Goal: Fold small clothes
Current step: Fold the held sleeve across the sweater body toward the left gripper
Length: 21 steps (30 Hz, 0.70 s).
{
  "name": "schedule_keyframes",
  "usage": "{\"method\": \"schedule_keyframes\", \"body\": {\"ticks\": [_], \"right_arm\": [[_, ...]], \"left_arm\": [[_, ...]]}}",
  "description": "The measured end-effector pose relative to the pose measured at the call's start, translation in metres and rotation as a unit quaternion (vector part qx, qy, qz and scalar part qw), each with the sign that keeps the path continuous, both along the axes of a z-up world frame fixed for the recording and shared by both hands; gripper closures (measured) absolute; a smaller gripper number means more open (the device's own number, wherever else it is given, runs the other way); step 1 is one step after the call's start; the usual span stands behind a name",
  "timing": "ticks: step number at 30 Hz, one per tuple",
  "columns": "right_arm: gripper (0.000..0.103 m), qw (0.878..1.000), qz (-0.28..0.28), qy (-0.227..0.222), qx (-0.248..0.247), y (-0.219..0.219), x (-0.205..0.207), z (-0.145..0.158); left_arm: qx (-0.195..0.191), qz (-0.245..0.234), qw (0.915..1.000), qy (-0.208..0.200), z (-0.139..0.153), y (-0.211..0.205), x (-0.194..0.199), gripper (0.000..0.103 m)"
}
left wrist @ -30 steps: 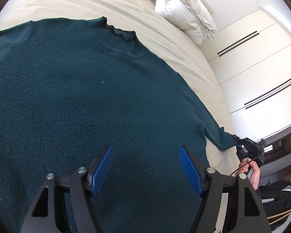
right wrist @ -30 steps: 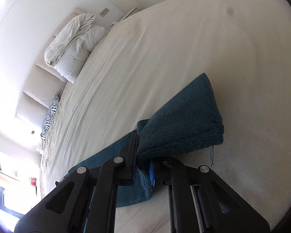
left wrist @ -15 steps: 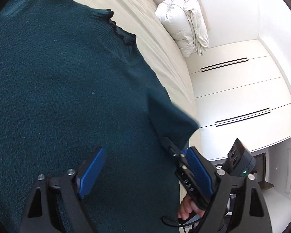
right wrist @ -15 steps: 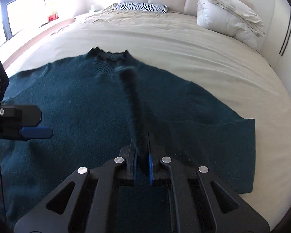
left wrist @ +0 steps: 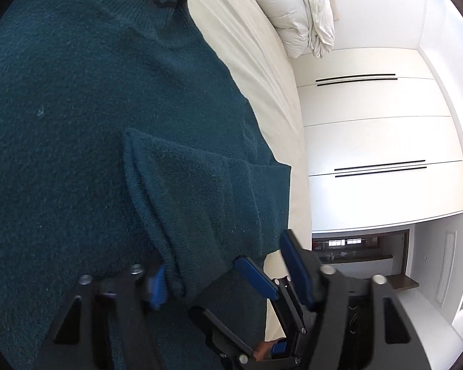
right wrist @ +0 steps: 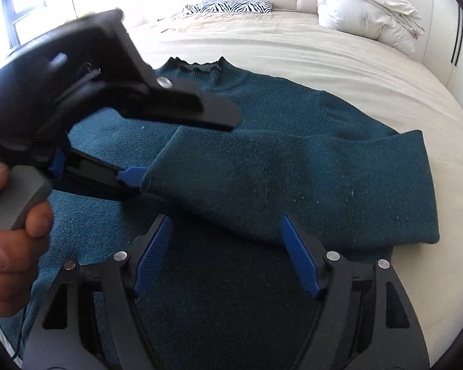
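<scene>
A dark teal knit sweater (right wrist: 262, 98) lies flat on the bed, collar toward the headboard; it also fills the left wrist view (left wrist: 92, 108). Its right sleeve (right wrist: 293, 182) is folded across the body, cuff pointing left; it also shows in the left wrist view (left wrist: 200, 200). My right gripper (right wrist: 225, 256) is open and empty just below the sleeve. My left gripper (left wrist: 222, 271) is open, its fingers straddling the sleeve's cuff end; in the right wrist view it (right wrist: 132, 175) reaches in from the left to the cuff. The right gripper's blue finger (left wrist: 256, 277) shows between my left fingers.
The cream bed sheet (right wrist: 293, 43) surrounds the sweater. A bunched white duvet (right wrist: 370, 15) and a zebra-print pillow (right wrist: 231, 6) lie by the headboard. White wardrobe doors (left wrist: 370, 138) stand past the bed's edge.
The right gripper carried the sleeve over the sweater's body, laid it across and opened. The left gripper moved in to the cuff.
</scene>
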State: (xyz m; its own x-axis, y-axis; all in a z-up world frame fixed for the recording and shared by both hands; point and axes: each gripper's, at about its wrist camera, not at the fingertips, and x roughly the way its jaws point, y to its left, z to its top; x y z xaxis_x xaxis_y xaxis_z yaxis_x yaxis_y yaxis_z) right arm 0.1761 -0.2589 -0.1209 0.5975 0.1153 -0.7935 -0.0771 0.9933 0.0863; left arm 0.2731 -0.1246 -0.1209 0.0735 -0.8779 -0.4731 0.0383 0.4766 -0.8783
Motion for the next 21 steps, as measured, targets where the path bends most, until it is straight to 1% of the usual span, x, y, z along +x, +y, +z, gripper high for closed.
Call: {"method": "schedule_keyframes", "body": {"ticks": [1, 2, 3, 4, 5, 7, 9, 11, 12, 14, 18, 21], "right_arm": [[0.03, 1.0, -0.008, -0.002, 0.018, -0.005, -0.008, 0.001], [0.03, 0.999, -0.019, 0.0, 0.048, -0.013, -0.015, 0.0], [0.03, 0.995, -0.034, 0.005, 0.089, -0.025, -0.022, -0.001], [0.03, 0.989, -0.051, 0.012, 0.135, -0.037, -0.026, -0.005], [0.03, 0.981, -0.07, 0.018, 0.181, -0.05, -0.03, -0.009], [0.03, 0.962, -0.097, 0.013, 0.254, -0.074, -0.04, -0.015], [0.03, 0.948, -0.127, 0.009, 0.292, -0.091, -0.049, -0.02], [0.03, 0.935, -0.143, 0.007, 0.326, -0.102, -0.054, -0.025], [0.03, 0.93, -0.149, 0.008, 0.336, -0.105, -0.056, -0.027], [0.03, 0.926, -0.154, 0.007, 0.344, -0.107, -0.06, -0.03], [0.03, 0.925, -0.161, 0.005, 0.343, -0.112, -0.062, -0.031], [0.03, 0.924, -0.166, 0.005, 0.345, -0.115, -0.066, -0.029]], "left_arm": [[0.005, -0.003, 1.0, 0.002, -0.001, -0.001, 0.001, 0.077], [0.015, 0.001, 0.9999, -0.002, 0.0, 0.001, 0.003, 0.091], [0.024, 0.005, 0.9997, -0.007, 0.001, 0.002, 0.005, 0.093], [0.028, 0.013, 0.9994, -0.012, 0.004, 0.008, 0.007, 0.093], [0.028, 0.023, 0.9992, -0.016, 0.007, 0.016, 0.01, 0.093], [0.037, 0.044, 0.9978, -0.035, 0.017, 0.033, 0.017, 0.093], [0.051, 0.06, 0.9951, -0.059, 0.03, 0.055, 0.024, 0.093], [0.069, 0.074, 0.9919, -0.077, 0.039, 0.079, 0.03, 0.093], [0.079, 0.082, 0.9899, -0.085, 0.043, 0.093, 0.036, 0.093], [0.096, 0.1, 0.9859, -0.094, 0.045, 0.121, 0.041, 0.093], [0.121, 0.129, 0.9795, -0.096, 0.037, 0.164, 0.044, 0.093], [0.13, 0.138, 0.9779, -0.088, 0.025, 0.183, 0.042, 0.093]]}}
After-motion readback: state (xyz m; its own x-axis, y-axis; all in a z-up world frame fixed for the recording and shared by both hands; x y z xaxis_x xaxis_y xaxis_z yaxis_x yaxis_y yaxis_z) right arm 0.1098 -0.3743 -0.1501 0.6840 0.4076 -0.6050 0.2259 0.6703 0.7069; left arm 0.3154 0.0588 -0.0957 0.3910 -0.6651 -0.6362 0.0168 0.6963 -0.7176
